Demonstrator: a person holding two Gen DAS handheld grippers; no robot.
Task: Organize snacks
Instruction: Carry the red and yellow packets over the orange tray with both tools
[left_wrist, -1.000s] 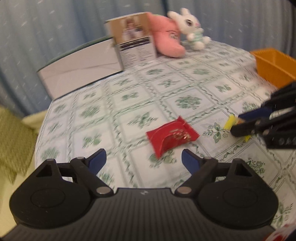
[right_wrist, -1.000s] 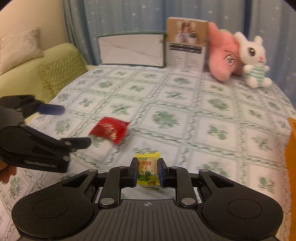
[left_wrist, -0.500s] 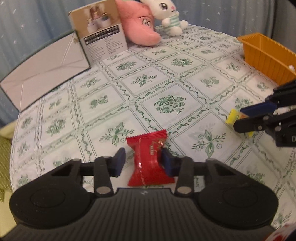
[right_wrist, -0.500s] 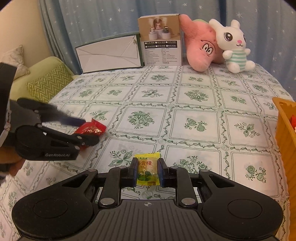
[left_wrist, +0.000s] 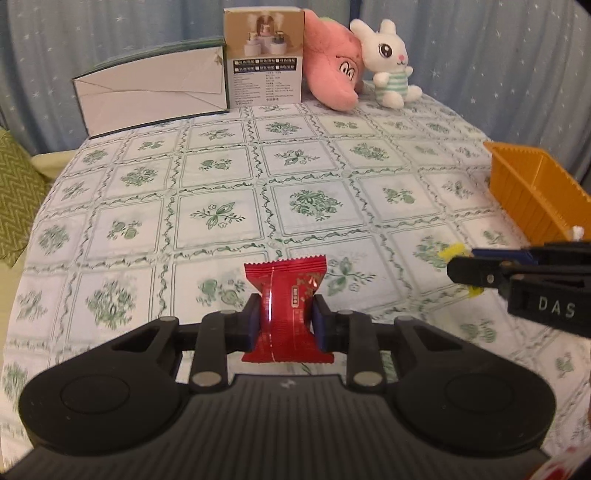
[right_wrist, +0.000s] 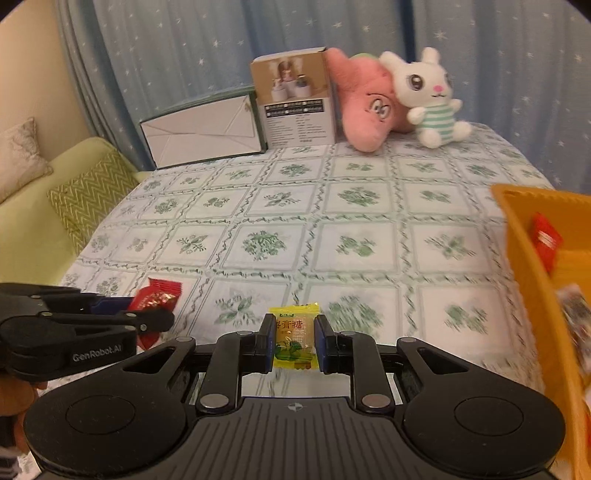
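My left gripper (left_wrist: 285, 324) is shut on a red snack packet (left_wrist: 286, 308) and holds it above the tablecloth. The packet also shows in the right wrist view (right_wrist: 157, 297) at the lower left, in the left gripper (right_wrist: 147, 314). My right gripper (right_wrist: 294, 341) is shut on a yellow candy packet (right_wrist: 295, 338). It shows in the left wrist view (left_wrist: 456, 267) at the right, with yellow wrapper (left_wrist: 452, 253) sticking out. The orange basket (right_wrist: 517, 240) stands at the right, holding red packets (right_wrist: 545, 240).
A floral tablecloth (left_wrist: 295, 177) covers the table. At the back stand a white envelope-style box (left_wrist: 151, 94), a brown product box (left_wrist: 264, 57), a pink plush (left_wrist: 332, 77) and a white bunny plush (left_wrist: 388, 62). A green sofa with cushions (right_wrist: 85, 195) lies to the left.
My left gripper closed on the red packet and lifted it off the cloth. My right gripper, still holding the yellow candy, moved right toward the orange basket.
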